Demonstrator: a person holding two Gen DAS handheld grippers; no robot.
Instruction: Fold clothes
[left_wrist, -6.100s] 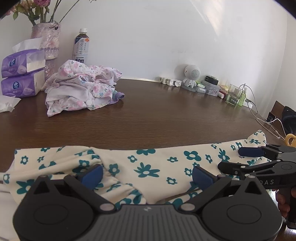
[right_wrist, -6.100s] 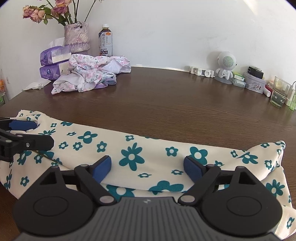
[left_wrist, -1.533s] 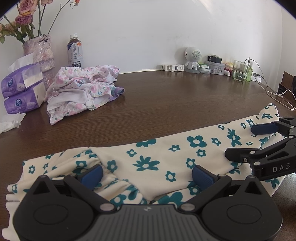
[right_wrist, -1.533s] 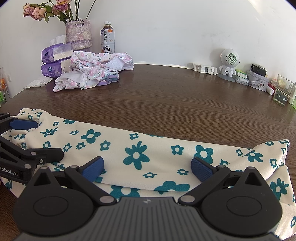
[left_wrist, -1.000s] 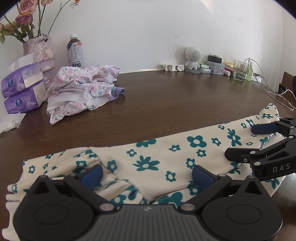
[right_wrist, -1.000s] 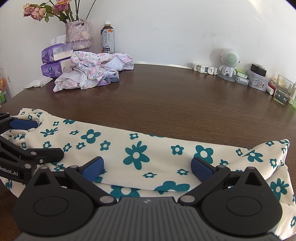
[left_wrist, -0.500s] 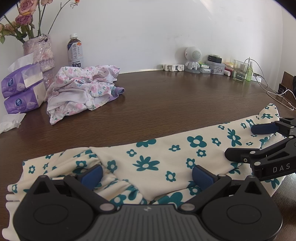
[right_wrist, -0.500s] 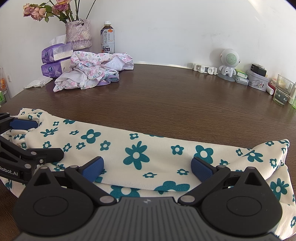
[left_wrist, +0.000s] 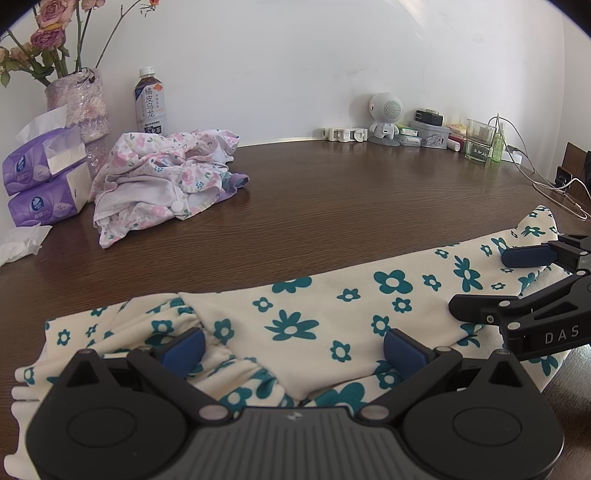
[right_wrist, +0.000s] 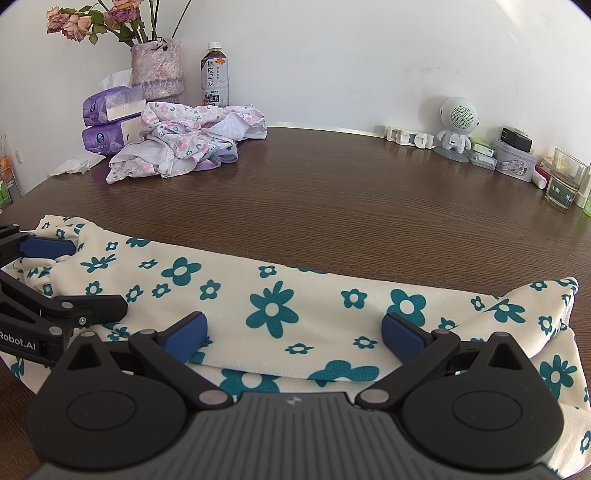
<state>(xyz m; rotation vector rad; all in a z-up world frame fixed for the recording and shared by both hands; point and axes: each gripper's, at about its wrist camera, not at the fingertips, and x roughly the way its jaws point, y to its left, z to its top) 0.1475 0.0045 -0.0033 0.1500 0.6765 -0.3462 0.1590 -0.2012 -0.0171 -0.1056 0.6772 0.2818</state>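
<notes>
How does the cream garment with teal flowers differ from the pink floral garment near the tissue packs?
The cream garment lies spread flat in a long band at the near table edge; the pink floral garment sits crumpled in a heap farther back. The cream one has large teal flowers, the other small pink ones. Both rest on the brown table.

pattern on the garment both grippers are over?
Cream garment with teal flower print, large and small blooms; clearest in the right wrist view.

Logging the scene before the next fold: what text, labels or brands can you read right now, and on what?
"DAS": right gripper body.
"Robot.AI": left gripper body.
"SUNTORY": tea bottle, beneath large Chinese characters.
Tissue packs, glass, tin: print too small to read.
</notes>
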